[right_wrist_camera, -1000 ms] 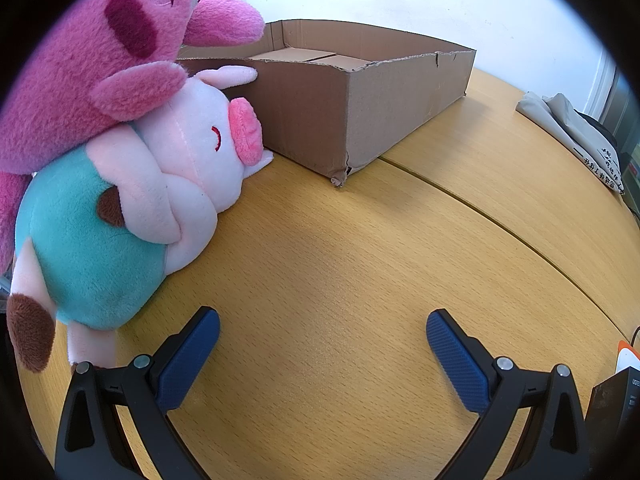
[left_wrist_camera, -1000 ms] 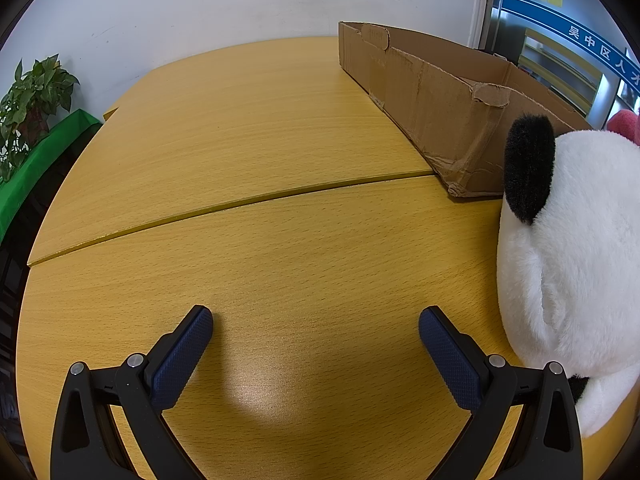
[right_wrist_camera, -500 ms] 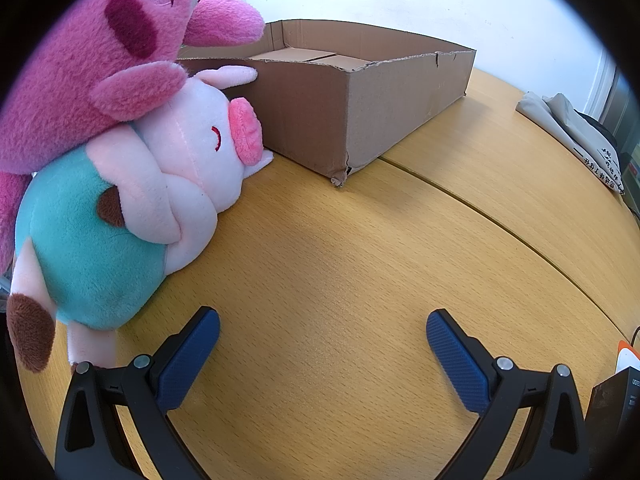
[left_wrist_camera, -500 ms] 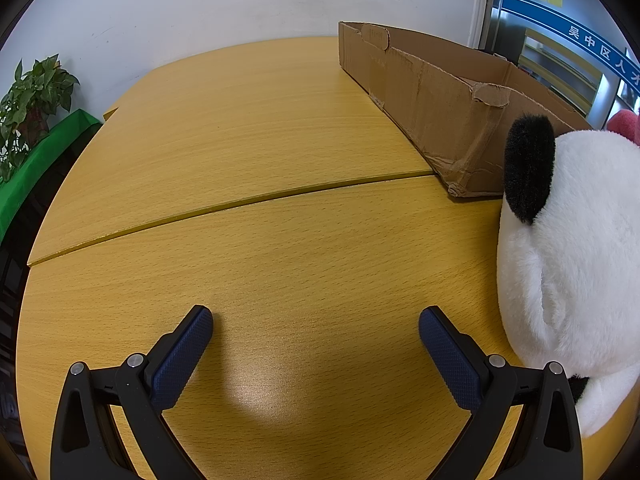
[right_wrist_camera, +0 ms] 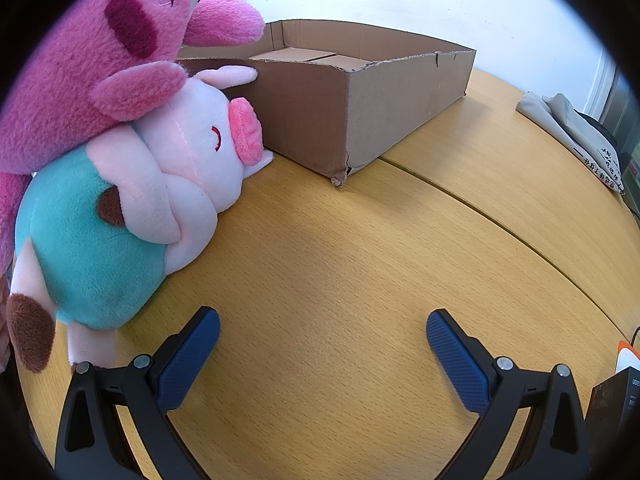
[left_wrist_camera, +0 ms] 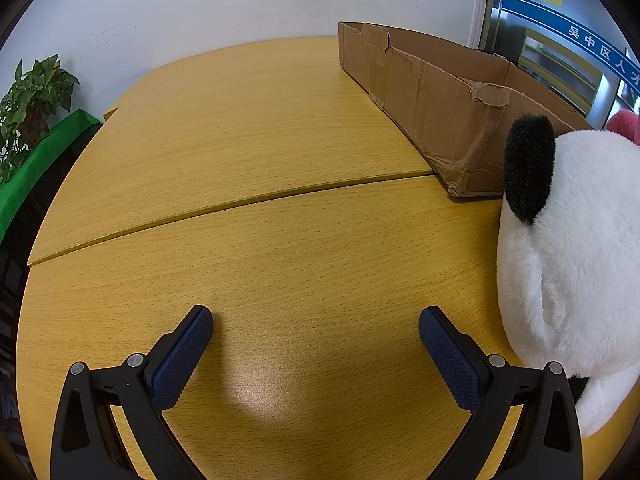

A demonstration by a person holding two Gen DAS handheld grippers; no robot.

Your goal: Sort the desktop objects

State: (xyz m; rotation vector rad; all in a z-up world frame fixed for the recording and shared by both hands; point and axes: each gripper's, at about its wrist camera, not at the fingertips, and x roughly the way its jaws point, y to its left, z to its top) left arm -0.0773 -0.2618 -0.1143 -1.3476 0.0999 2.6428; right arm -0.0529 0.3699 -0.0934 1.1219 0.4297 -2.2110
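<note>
We're over the table, a wide yellow wood top with a curved seam across it. On it sits the box, a shallow open cardboard tray, torn along its rim, with nothing visible inside. In the left view the box runs away along the right side.

Next the toys. A bear, bright pink, lies on top of the pig, and the pig lies on its side on the table in a teal outfit, snout close to the box wall. From the left we see a panda, white with a black ear, just right of our left gripper and close to the box corner.

A folded grey cloth rests at the far right, and a plant stands off the table's left edge.

Our left gripper hovers wide open, holding nothing. Our right gripper is spread just as wide, empty too, the pig just beside its left finger.
</note>
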